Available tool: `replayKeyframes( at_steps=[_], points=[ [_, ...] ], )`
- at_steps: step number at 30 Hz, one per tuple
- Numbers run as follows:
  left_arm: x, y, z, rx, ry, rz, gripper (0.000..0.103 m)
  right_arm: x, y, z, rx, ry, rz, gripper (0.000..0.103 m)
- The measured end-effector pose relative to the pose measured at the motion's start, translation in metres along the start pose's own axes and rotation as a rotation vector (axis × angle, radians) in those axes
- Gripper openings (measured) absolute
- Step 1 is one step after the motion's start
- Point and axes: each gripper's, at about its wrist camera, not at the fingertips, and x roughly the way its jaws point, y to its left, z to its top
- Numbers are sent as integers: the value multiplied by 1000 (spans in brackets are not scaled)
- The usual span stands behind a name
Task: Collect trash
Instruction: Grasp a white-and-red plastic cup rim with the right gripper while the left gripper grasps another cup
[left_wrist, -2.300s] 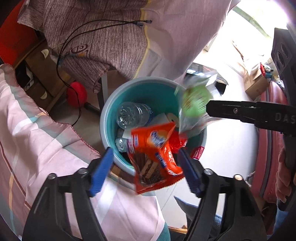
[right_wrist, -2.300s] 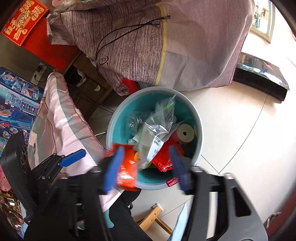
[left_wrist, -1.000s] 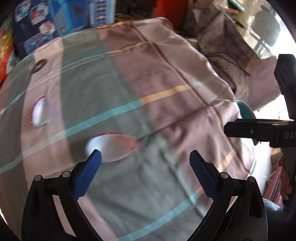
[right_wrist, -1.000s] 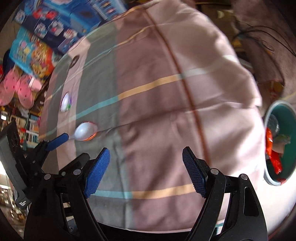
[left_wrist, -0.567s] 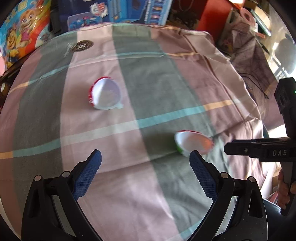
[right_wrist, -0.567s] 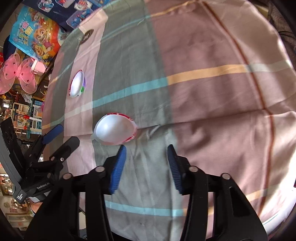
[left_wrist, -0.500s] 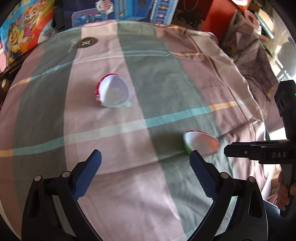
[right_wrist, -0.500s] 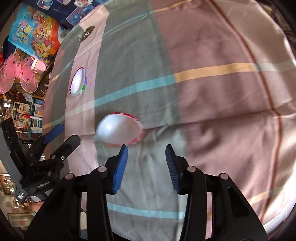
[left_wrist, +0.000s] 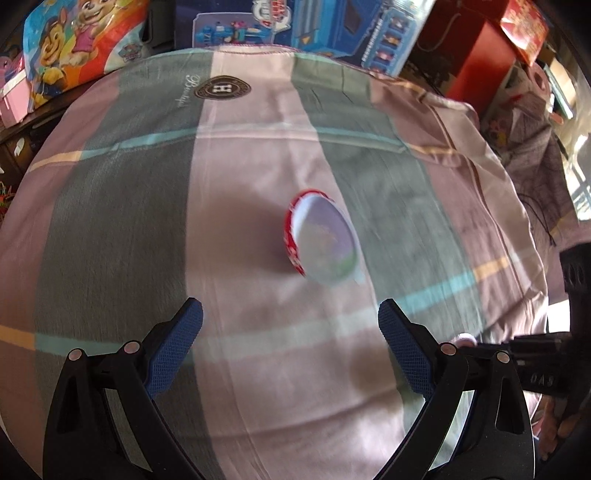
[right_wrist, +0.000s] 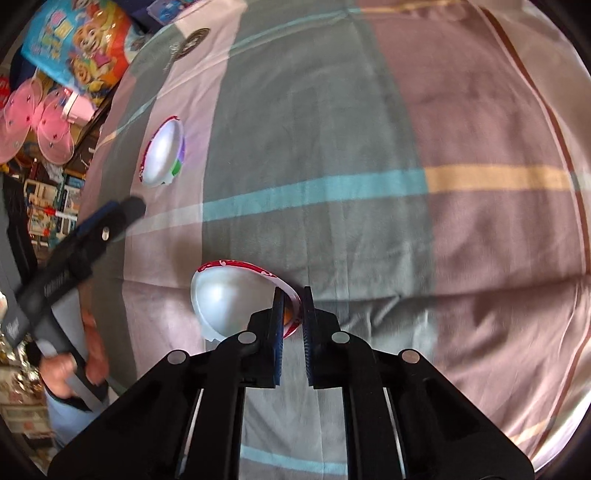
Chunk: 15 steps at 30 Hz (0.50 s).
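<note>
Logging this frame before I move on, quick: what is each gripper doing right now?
Left gripper: open, empty, short of the far cup.
Right gripper: fingers closing on the rim of the near cup.

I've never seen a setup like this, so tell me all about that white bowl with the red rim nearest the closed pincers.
The white paper bowl with a red patterned rim looks thin and disposable. It lies tipped on the striped pink and grey-green cloth, its empty inside facing the camera. The right hand-held gripper is closing its jaws on the bowl's right rim, which sits between the blue pads. Nothing else touches it.
</note>
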Motion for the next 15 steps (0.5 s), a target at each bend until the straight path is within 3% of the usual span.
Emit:
replayKeyframes(
  at_steps=[1, 5, 11, 12, 13, 14, 15],
  points=[
    [1, 4, 5, -12, -9, -1, 95, -2, 1, 2, -12, -15, -12, 8],
    [10, 11, 23, -40, -17, -19, 76, -10, -2, 9, -22, -44, -47, 7],
    [35, -2, 32, 31, 19, 2, 54, -17, -18, 12, 2, -66, -75, 7],
    [36, -5, 32, 51, 5, 31, 40, -18, -20, 12, 4, -68, -76, 7],
    [37, -7, 31, 66, 2, 42, 34, -19, -23, 11, 8, -69, -76, 7],
    [37, -9, 31, 68, 2, 39, 18, -20, -26, 11, 13, -70, -73, 7],
    [37, -10, 30, 65, 2, 29, 9, -21, -28, 10, 15, -72, -72, 7]
  ],
)
